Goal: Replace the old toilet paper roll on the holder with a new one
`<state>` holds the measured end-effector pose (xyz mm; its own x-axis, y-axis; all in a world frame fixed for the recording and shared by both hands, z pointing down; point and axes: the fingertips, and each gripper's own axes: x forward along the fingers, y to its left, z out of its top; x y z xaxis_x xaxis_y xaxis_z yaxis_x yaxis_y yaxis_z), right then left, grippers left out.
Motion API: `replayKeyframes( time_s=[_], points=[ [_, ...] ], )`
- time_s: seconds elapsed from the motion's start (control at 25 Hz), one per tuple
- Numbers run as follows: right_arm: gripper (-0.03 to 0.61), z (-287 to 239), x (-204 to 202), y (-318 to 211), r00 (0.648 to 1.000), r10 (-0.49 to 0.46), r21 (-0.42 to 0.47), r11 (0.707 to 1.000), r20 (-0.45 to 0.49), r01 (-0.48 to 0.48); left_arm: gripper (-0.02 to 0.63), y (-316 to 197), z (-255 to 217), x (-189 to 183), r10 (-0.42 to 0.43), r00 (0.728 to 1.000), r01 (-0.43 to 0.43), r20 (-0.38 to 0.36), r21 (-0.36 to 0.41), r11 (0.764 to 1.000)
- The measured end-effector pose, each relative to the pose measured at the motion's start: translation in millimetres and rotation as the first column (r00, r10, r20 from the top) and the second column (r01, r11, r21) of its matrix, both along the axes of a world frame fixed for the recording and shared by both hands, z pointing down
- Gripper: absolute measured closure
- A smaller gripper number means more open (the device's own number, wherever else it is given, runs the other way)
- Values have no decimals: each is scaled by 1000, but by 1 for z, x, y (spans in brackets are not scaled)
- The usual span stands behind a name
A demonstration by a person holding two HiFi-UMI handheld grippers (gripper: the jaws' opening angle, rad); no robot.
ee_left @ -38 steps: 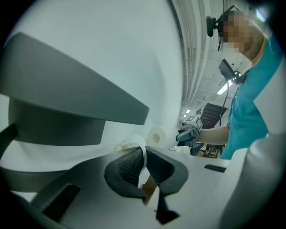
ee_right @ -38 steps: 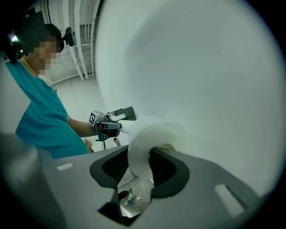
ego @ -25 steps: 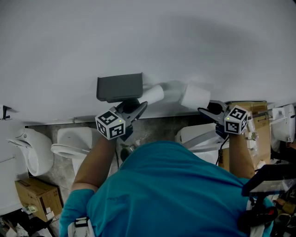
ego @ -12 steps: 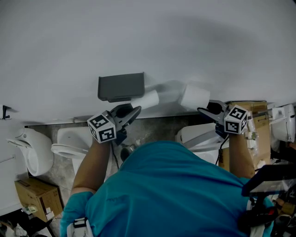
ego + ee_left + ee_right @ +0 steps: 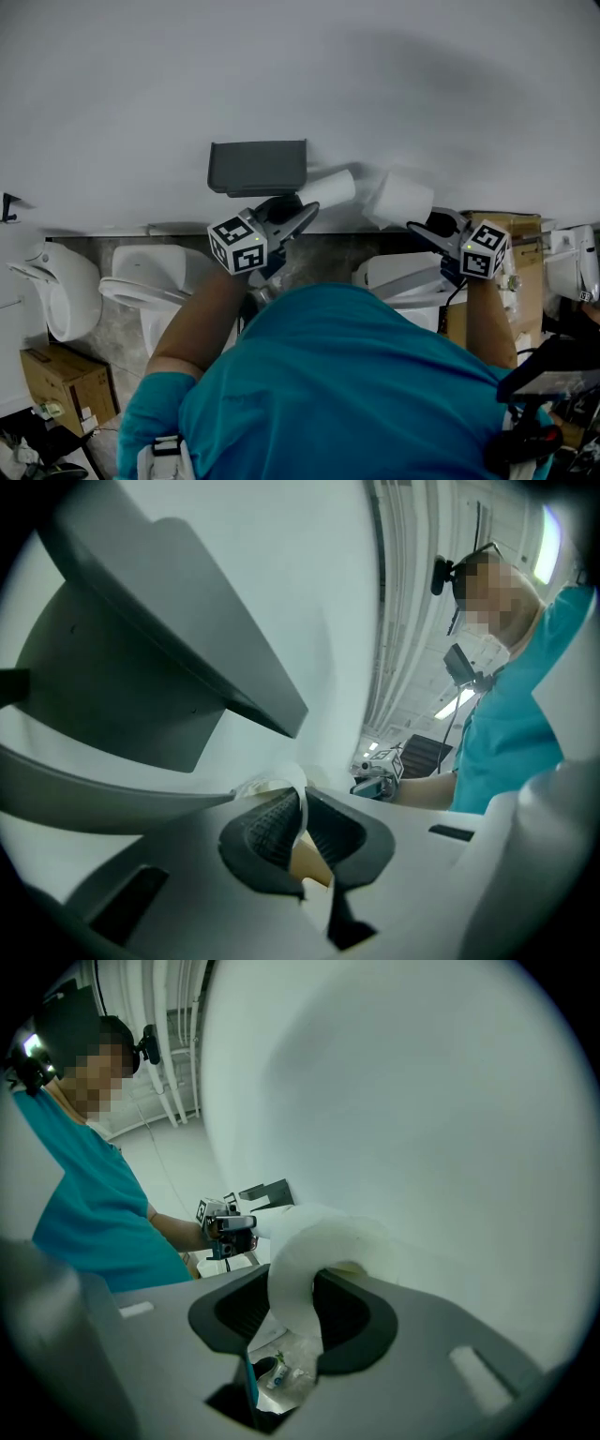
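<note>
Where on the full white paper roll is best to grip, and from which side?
Grip the full roll by its wall at an open end, coming along its axis: one jaw in the hollow core, one outside on the paper. It is probably too fat to span across; the right gripper holds it so.

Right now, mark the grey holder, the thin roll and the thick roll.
grey holder point(image 5: 258, 167), head view, middle of its flat grey face.
thin roll point(image 5: 326, 189), head view, middle of its white side.
thick roll point(image 5: 401, 199), head view, middle of its white side.
</note>
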<state>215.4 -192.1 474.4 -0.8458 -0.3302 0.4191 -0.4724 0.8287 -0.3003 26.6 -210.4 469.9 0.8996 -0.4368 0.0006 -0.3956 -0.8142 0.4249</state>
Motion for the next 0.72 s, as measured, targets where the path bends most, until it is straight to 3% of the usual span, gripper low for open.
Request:
replayKeyframes(
  time_s=[0.2, 0.72],
  points=[
    [442, 0, 3, 4, 1000, -5, -7, 1000, -14, 5, 592, -11, 8, 2, -61, 998, 62, -10, 46, 997],
    [442, 0, 1, 11, 999, -24, -23, 999, -20, 24, 592, -13, -17, 9, -48, 990, 55, -134, 43, 998]
  ],
)
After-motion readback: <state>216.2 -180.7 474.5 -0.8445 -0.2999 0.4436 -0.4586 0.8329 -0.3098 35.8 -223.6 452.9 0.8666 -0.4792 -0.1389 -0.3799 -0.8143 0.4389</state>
